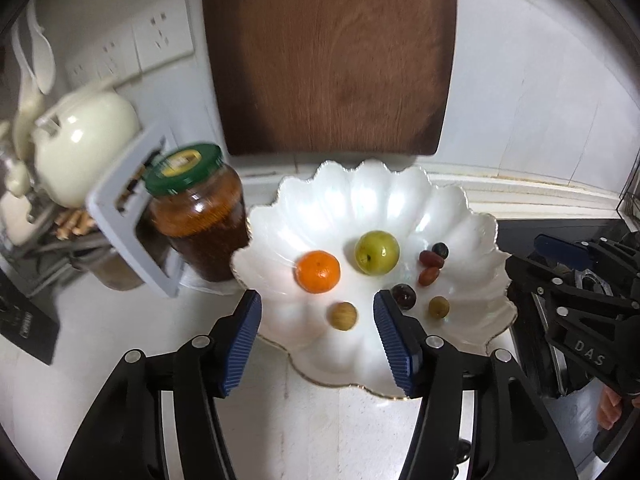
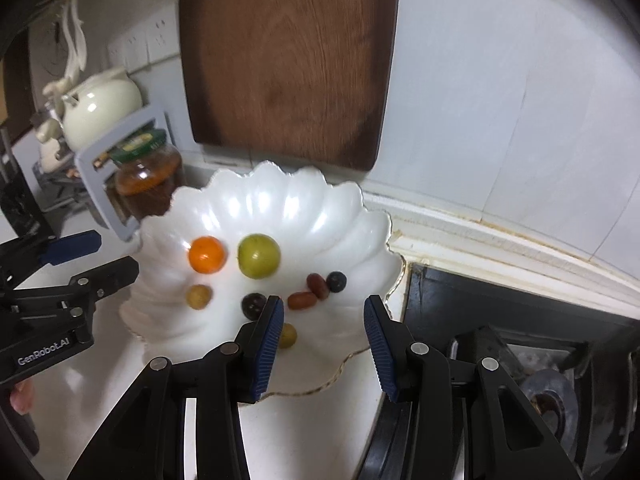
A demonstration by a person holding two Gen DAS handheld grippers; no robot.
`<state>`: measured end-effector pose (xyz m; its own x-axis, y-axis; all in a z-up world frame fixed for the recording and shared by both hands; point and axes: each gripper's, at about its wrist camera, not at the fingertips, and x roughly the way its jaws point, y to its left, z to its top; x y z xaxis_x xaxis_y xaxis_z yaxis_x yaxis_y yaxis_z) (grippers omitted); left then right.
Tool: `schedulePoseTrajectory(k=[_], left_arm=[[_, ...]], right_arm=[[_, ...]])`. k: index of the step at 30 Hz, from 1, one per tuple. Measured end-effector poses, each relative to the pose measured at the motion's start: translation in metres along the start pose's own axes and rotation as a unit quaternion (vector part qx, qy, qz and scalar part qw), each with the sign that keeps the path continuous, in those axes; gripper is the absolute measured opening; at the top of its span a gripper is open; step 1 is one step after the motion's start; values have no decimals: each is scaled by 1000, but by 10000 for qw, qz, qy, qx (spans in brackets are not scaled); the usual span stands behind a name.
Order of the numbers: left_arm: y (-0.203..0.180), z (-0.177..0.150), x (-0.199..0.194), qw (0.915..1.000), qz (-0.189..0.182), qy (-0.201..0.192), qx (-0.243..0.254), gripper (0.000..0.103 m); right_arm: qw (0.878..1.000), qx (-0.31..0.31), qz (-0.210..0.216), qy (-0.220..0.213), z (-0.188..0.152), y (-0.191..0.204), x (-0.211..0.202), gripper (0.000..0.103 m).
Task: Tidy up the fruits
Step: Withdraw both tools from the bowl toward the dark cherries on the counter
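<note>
A white scalloped dish (image 1: 360, 196) (image 2: 280, 196) sits on the white counter and holds an orange mandarin (image 1: 318, 271) (image 2: 206, 254), a green plum (image 1: 377, 252) (image 2: 259, 255), a tan round fruit (image 1: 343, 315) (image 2: 198, 296), a dark grape (image 1: 404, 296) (image 2: 253, 305), two red oblong fruits (image 1: 430, 267) (image 2: 312, 292), a dark berry (image 1: 440, 249) (image 2: 336, 281) and an olive-coloured fruit (image 1: 439, 307) (image 2: 288, 335). My left gripper (image 1: 318, 312) is open and empty over the dish's near rim, just short of the tan fruit. My right gripper (image 2: 324, 314) is open and empty over the dish's right side.
A brown wooden cutting board (image 1: 328, 52) leans on the tiled wall behind the dish. A green-lidded jar (image 1: 196, 212), a grey frame (image 1: 128, 216) and a cream teapot (image 1: 84, 140) stand at the left. A black gas stove (image 2: 520, 360) lies to the right.
</note>
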<state>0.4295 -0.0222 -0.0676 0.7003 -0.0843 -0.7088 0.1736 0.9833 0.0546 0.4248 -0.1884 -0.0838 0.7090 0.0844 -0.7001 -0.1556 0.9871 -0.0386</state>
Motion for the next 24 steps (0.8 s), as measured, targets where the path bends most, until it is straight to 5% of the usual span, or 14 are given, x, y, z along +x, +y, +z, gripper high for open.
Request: schedulePoseTrajectory(k=[11,24], left_arm=[[-6,-10,-66,9982,65,-589,126,63],[-17,-38,-112,9965,-93,-829,116,65]], right_arm=[[9984,20,117,-547,-11,7,-60,43],[9950,-36,298,-949,-33,16,-112,43]])
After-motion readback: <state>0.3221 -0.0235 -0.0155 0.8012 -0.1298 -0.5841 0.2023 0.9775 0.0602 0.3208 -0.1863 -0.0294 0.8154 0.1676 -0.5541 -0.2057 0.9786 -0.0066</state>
